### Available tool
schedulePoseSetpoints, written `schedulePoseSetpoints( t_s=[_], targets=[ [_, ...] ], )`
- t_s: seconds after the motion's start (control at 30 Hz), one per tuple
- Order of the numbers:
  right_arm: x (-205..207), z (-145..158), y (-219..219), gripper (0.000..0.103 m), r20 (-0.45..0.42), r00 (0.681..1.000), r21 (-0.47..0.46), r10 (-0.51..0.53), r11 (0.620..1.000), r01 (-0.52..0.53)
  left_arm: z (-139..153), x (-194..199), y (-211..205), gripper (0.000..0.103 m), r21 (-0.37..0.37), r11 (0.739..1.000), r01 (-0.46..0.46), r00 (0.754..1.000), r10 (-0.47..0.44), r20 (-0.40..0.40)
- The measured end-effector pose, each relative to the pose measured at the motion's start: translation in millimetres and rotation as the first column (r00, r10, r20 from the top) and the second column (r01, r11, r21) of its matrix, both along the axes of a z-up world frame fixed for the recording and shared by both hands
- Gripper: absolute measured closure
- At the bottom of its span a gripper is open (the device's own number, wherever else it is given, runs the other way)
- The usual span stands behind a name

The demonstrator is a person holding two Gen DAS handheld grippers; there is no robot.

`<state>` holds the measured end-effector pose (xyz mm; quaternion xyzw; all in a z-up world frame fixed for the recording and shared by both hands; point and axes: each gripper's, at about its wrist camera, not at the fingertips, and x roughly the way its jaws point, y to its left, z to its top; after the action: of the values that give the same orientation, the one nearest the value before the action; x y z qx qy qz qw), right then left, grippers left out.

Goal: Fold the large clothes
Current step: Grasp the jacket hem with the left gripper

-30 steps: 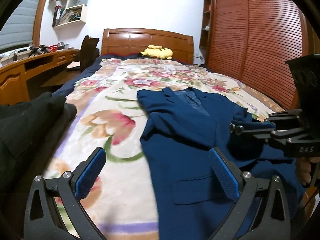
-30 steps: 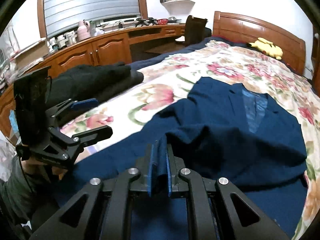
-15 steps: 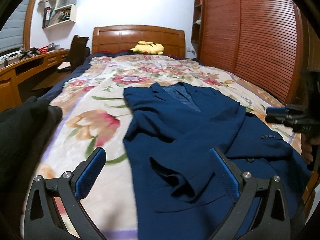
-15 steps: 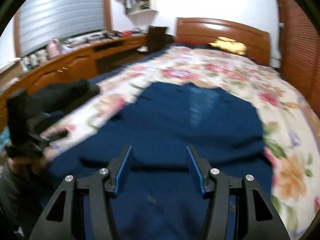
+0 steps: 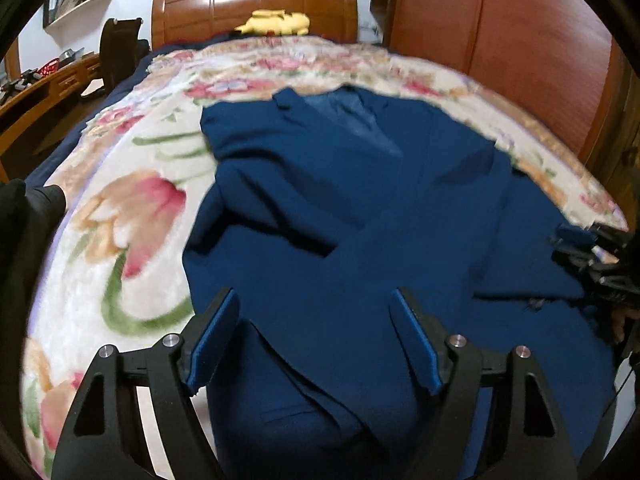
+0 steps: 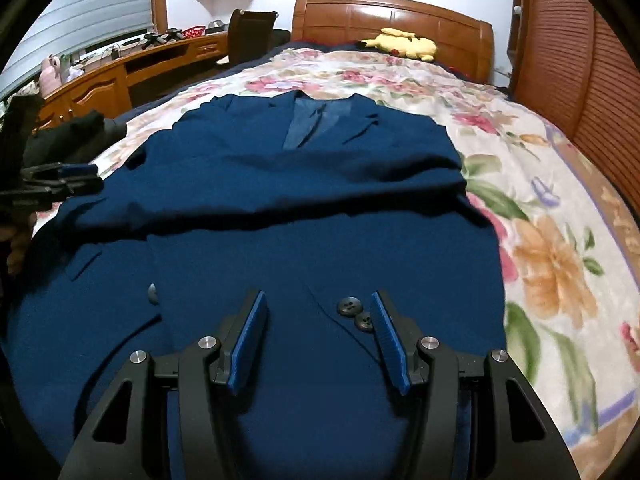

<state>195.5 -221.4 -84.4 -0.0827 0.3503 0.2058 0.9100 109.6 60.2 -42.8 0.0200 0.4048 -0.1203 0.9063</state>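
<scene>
since a second ago the right gripper [image 6: 318, 334] has let go of the sleeve it was pinching and dropped low over the front of the blue jacket [image 6: 280, 200], its jaws now partly apart with nothing between the pads, the cloth with its two buttons [image 6: 356, 314] lying under the gap. both hands have come down closer to the bed [image 6: 560, 240]. the left gripper [image 5: 316, 340] hangs over the jacket's lower left part; its jaws are closing from wide, and the pads are clear of the cloth.

the jacket lies face up along the middle of the bed, collar toward the headboard [image 6: 392, 12], hem at the foot edge near the person. one sleeve lies folded across the chest, and a front panel looks turned in on the left side in the left wrist view. so the sideways folds seem begun, perhaps nearly done; i judge that the lengthwise fold, hem up toward the collar, is still to come, and the edges want straightening first. a dark garment [image 6: 76, 136] sits at the bed's left edge, well apart.
</scene>
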Motion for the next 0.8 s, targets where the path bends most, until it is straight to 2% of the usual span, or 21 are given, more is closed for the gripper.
schedulePoseSetpoints(
  t_s=[0.13,0.23,0.33,0.37,0.4,0.47,0.63,0.8],
  targets=[
    [3,-8,-1,0.047,0.0,1.0,0.015,0.003,1.0,-0.003,-5,-2,-4,0.024,0.022,1.0,0.002,1.0,-0.001,-0.019],
    [-3,-8,-2,0.047,-0.004,1.0,0.019,0.005,1.0,-0.005,-7,-6,-7,0.039,0.032,0.999,0.015,1.0,-0.014,-0.026],
    [-6,-7,-2,0.047,-0.002,1.0,0.027,0.004,1.0,-0.004,-5,-12,-15,0.069,0.06,0.998,0.027,1.0,-0.026,-0.014],
    [-7,-7,-2,0.047,-0.002,1.0,0.03,0.004,1.0,-0.004,-4,-15,-17,0.085,0.068,0.997,0.029,1.0,-0.028,-0.005],
    [-7,-8,-3,0.047,-0.002,1.0,0.033,0.004,0.999,-0.004,-1,-19,-20,0.096,0.089,0.996,0.021,1.0,-0.022,0.016],
    [-9,-7,-3,0.047,-0.002,1.0,0.036,0.004,0.999,-0.004,7,-26,-23,0.098,0.108,0.994,0.008,0.998,-0.014,0.057],
    [-10,-7,-3,0.047,-0.003,1.0,0.036,0.002,0.999,-0.002,32,-59,-33,0.1,0.089,0.996,0.011,0.987,-0.025,0.159],
    [-11,-7,-3,0.047,-0.002,1.0,0.035,0.002,0.999,-0.002,47,-80,-40,0.1,0.078,0.996,0.033,0.978,-0.048,0.203]
  ],
)
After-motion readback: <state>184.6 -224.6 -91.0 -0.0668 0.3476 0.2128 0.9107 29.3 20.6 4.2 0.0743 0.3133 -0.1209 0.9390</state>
